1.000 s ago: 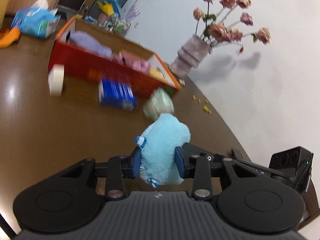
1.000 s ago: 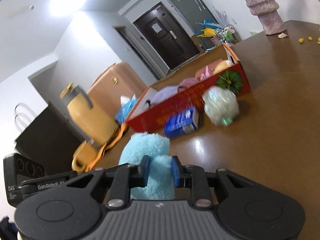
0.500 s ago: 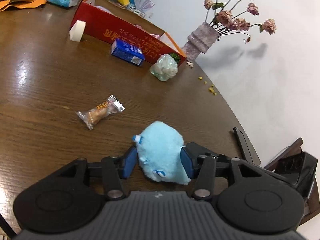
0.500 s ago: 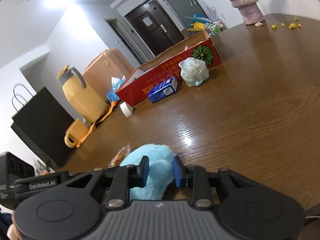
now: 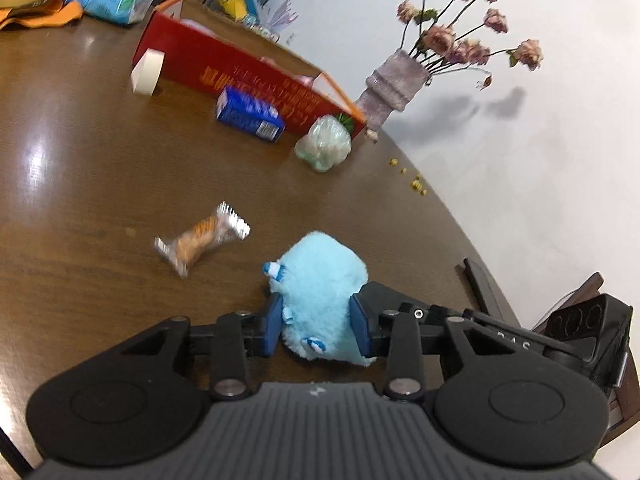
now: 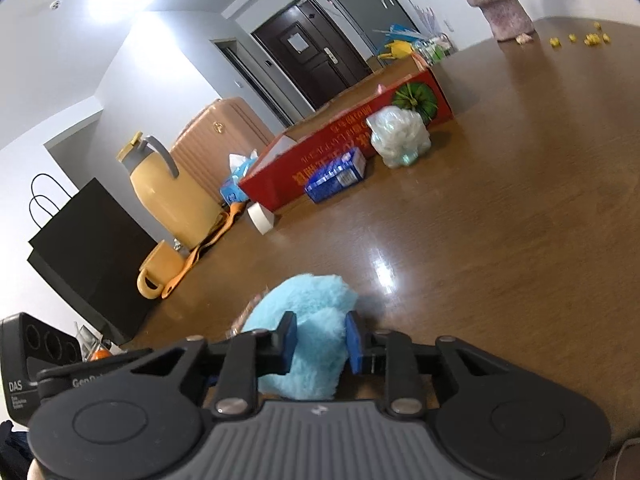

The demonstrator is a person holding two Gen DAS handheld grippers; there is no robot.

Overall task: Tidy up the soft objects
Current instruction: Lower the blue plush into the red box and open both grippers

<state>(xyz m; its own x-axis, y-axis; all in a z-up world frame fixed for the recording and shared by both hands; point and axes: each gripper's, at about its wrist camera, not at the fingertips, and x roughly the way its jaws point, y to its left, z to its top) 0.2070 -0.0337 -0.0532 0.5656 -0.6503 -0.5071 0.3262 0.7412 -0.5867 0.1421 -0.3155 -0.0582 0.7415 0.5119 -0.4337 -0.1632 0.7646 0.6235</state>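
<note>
A light blue plush toy (image 5: 320,280) lies at the near edge of the brown table (image 5: 80,184). My left gripper (image 5: 316,326) is shut on one end of it. My right gripper (image 6: 318,340) is shut on the other end of the same plush toy (image 6: 308,308). A red cardboard box (image 5: 248,68) with soft items inside stands at the far side of the table; it also shows in the right wrist view (image 6: 340,152). A pale green soft ball (image 5: 324,142) rests against the box's corner.
A blue carton (image 5: 248,114) and a white tape roll (image 5: 146,70) lie in front of the box. A wrapped snack (image 5: 200,240) lies left of the plush. A vase of dried flowers (image 5: 392,88) stands behind the box. A yellow jug (image 6: 168,192) stands far left.
Both grippers have pulled back from the red box towards the near table edge with the plush toy held between them. The box and ball now look farther away.
</note>
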